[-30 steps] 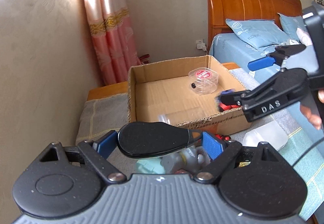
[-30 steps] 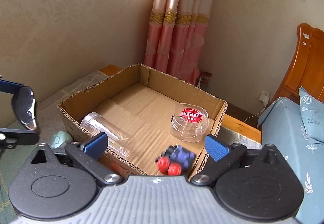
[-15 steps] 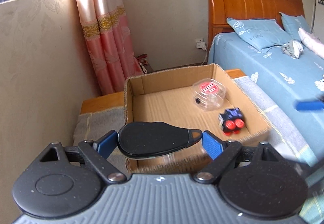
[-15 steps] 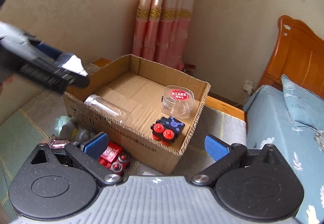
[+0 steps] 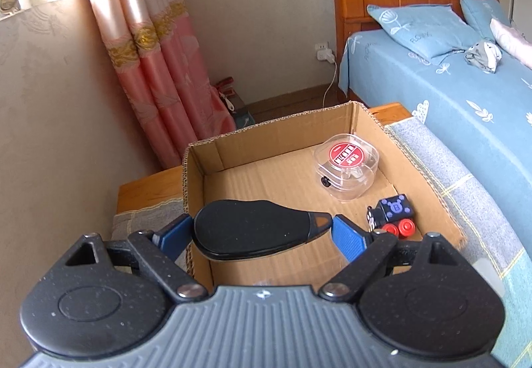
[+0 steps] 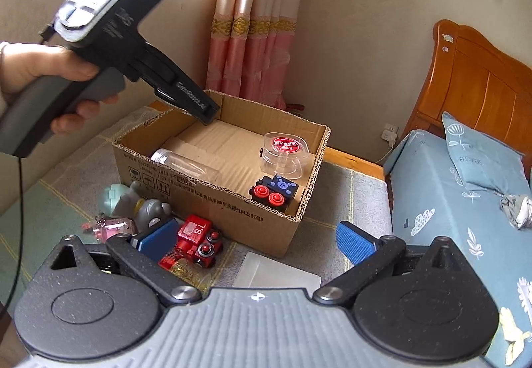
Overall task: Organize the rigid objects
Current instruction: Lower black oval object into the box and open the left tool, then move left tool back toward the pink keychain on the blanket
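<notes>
My left gripper (image 5: 262,230) is shut on a black oval object (image 5: 252,230) and holds it above the open cardboard box (image 5: 196,175). The box holds a clear case with a red label (image 5: 347,165), a dark blue toy train block with red wheels (image 5: 394,215) and a clear jar lying on its side (image 6: 186,165). My right gripper (image 6: 254,243) is open and empty, low in front of the box (image 6: 212,208). A red toy train (image 6: 196,240) lies by its left finger (image 6: 156,240). The left gripper's body (image 6: 133,45) hangs over the box's far left corner.
Grey and pale green figurines (image 6: 133,205) and a pink keychain (image 6: 113,228) lie on the cloth left of the red train. A white flat pack (image 6: 276,275) lies in front of the box. A bed with blue sheets (image 6: 459,201) stands at the right.
My left gripper has moved forward and over the box with the black object. My right gripper has pulled back and down from the box, leaving the blue train block inside.
</notes>
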The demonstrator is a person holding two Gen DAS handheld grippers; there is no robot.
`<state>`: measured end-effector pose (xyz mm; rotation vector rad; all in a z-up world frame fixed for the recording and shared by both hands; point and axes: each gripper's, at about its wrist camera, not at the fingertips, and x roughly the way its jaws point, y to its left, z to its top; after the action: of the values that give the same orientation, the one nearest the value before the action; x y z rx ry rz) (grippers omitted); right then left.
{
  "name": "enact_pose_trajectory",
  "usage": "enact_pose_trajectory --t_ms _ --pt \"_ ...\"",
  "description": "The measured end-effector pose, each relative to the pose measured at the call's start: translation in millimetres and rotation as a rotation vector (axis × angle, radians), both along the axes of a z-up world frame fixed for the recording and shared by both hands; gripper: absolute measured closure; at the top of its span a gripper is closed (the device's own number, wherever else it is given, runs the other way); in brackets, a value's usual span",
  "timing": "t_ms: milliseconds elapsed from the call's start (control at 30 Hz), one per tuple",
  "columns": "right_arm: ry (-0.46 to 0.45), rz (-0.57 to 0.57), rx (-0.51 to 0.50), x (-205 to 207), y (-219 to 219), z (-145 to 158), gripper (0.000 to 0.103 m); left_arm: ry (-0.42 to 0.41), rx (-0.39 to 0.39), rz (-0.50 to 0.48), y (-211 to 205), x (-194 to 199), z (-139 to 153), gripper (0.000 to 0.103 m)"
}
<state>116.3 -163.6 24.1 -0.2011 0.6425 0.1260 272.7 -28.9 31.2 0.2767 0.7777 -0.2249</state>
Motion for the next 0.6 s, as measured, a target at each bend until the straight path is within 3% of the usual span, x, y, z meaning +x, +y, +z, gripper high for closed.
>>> enact_pose_trajectory --t_ms 133,300,600 --pt "0.003 -0.007 0.029 -3 -3 3 0.0 0.035 -0.002 0.002 -6 20 -4 0.014" --pt "-0.005 -0.013 0.027 -6 -3 7 0.0 0.022 0.007 0.04 -7 38 -11 0.008" --pt "0.011 -0.021 0.067 -5 -8 4 0.0 0.046 -0.033 0.056 12 19 -11 0.008"
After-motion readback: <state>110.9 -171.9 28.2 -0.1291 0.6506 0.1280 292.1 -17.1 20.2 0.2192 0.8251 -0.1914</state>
